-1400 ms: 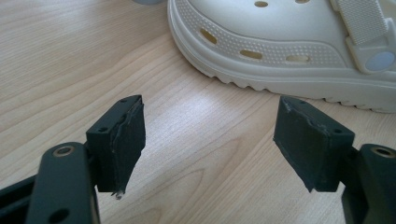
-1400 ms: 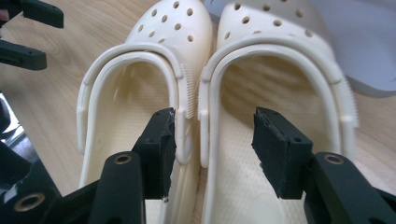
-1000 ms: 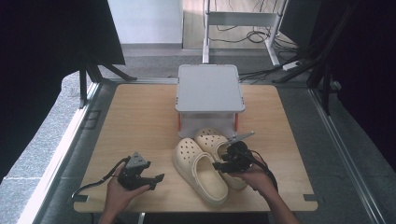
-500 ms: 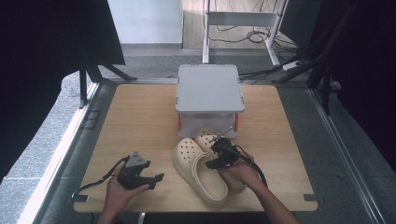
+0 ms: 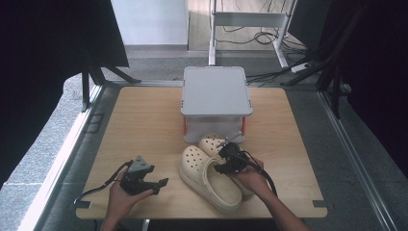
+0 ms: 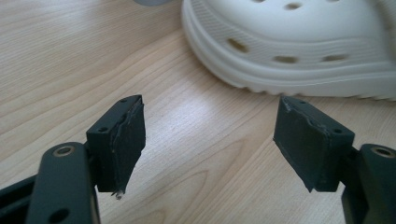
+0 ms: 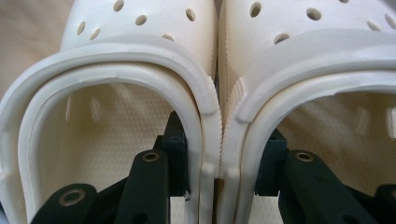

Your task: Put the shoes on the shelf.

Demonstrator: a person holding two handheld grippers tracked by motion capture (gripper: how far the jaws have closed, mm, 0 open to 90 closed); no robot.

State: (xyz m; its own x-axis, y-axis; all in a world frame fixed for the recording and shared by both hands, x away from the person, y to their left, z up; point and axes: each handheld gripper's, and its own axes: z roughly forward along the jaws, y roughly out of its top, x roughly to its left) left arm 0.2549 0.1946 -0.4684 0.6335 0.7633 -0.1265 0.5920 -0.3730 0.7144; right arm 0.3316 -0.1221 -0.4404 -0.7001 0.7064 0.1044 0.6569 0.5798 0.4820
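Note:
Two cream clogs lie side by side on the wooden table, the near one (image 5: 207, 180) (image 7: 140, 51) left of the other (image 5: 211, 143) (image 7: 317, 51). My right gripper (image 5: 226, 162) (image 7: 219, 172) reaches into their openings, one jaw in each shoe. Its jaws have just been closing, and the pads press on the two touching inner walls between them. My left gripper (image 5: 160, 186) (image 6: 210, 144) rests low on the table left of the clogs, open, with nothing between its jaws. The near clog's toe (image 6: 289, 51) lies just ahead of it.
A grey lidded box (image 5: 216, 91) with red latches stands right behind the clogs. Bare wooden tabletop (image 5: 139, 120) spreads to the left and back. A metal frame runs along the table's sides, with cables on the floor beyond.
My right hand has moved left to the clogs' heel openings and the jaws have narrowed on the inner walls. The left hand has stayed put.

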